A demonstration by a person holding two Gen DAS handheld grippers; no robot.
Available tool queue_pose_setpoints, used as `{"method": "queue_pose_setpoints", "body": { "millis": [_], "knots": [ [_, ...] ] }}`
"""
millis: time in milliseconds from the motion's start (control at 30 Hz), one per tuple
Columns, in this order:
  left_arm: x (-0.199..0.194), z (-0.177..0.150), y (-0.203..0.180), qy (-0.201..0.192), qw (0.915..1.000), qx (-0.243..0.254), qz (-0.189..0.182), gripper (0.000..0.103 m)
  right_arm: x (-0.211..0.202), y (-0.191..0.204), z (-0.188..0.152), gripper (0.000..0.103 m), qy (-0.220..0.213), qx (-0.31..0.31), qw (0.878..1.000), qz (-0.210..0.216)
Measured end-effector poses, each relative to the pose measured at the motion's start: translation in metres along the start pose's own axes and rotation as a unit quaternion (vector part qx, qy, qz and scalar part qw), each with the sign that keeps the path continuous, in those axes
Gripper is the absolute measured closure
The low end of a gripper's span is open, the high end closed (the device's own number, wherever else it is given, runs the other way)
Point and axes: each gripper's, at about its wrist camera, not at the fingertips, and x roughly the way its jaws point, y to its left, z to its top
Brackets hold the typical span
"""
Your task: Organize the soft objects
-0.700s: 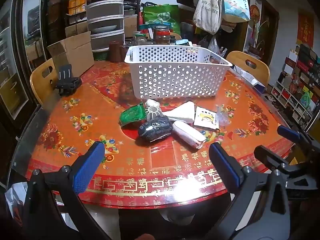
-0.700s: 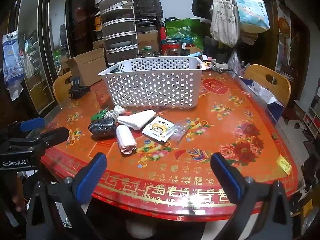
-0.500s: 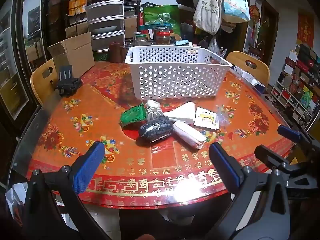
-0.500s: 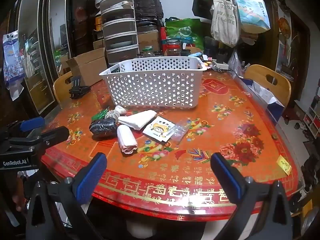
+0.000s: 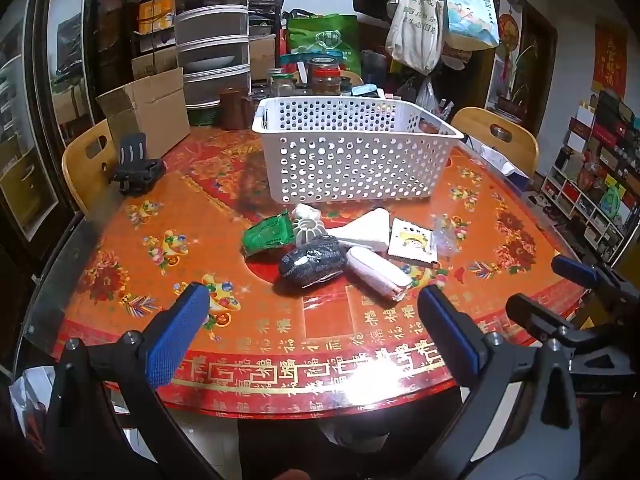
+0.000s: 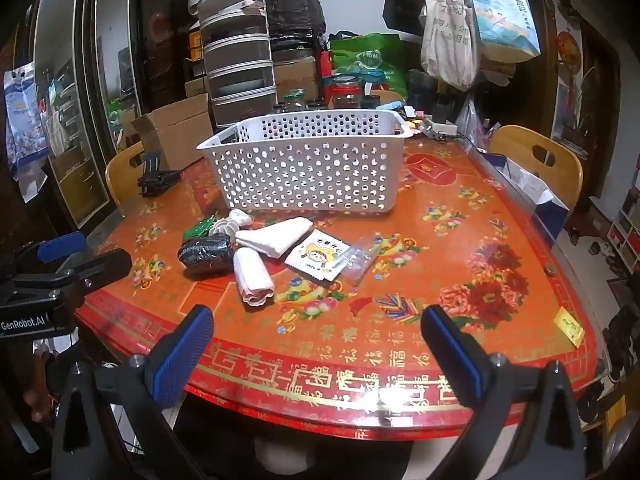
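We hold our left gripper [image 5: 312,332] wide open and empty over the near edge of the table [image 5: 120,248], much as half a second ago; the view has barely shifted. Going left to right in the pile: a green packet [image 5: 267,236], a small white ridged piece [image 5: 309,227], a dark rolled bundle [image 5: 313,261], a folded white cloth [image 5: 366,231], a pale rolled cloth [image 5: 378,272] and a cartoon sachet [image 5: 412,243], clustered and touching, just in front of the white perforated basket [image 5: 352,160]. None has moved since the earlier frames. Our right gripper [image 6: 318,348] also hangs wide open, holding nothing, at the near rim
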Motion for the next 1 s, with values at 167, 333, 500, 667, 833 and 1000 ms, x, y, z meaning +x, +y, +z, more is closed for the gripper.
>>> {"method": "queue_pose_setpoints", "body": {
  "millis": [167, 333, 500, 667, 833, 1000],
  "knots": [
    [-0.0013, 0.0006, 0.0012, -0.001, 1.0, 0.0, -0.002, 0.0, 0.0002, 0.0001, 0.0, 0.0, 0.001, 0.002, 1.0, -0.001],
    [-0.0018, 0.0006, 0.0011, 0.001, 1.0, -0.003, -0.005, 0.0, 0.0011, -0.0008, -0.0004, 0.0, 0.003, 0.005, 1.0, 0.001],
    [-0.002, 0.0004, 0.0014, 0.0, 1.0, -0.003, -0.006, 0.0, 0.0025, -0.0023, -0.001, 0.0, 0.006, 0.007, 1.0, 0.001],
    [-0.0017, -0.0001, 0.0015, -0.002, 1.0, -0.004, -0.005, 0.0, 0.0025, -0.0027, -0.001, 0.0, 0.007, 0.008, 1.0, 0.002],
    [-0.0023, 0.0, 0.0017, -0.002, 1.0, -0.004, -0.005, 0.0, 0.0026, -0.0028, -0.0012, 0.0, 0.008, 0.008, 1.0, 0.002],
    [-0.0024, -0.0002, 0.0019, -0.002, 1.0, -0.004, -0.005, 0.0, 0.0027, -0.0026, -0.0017, 0.0, 0.008, 0.008, 1.0, 0.002]
  ]
}}
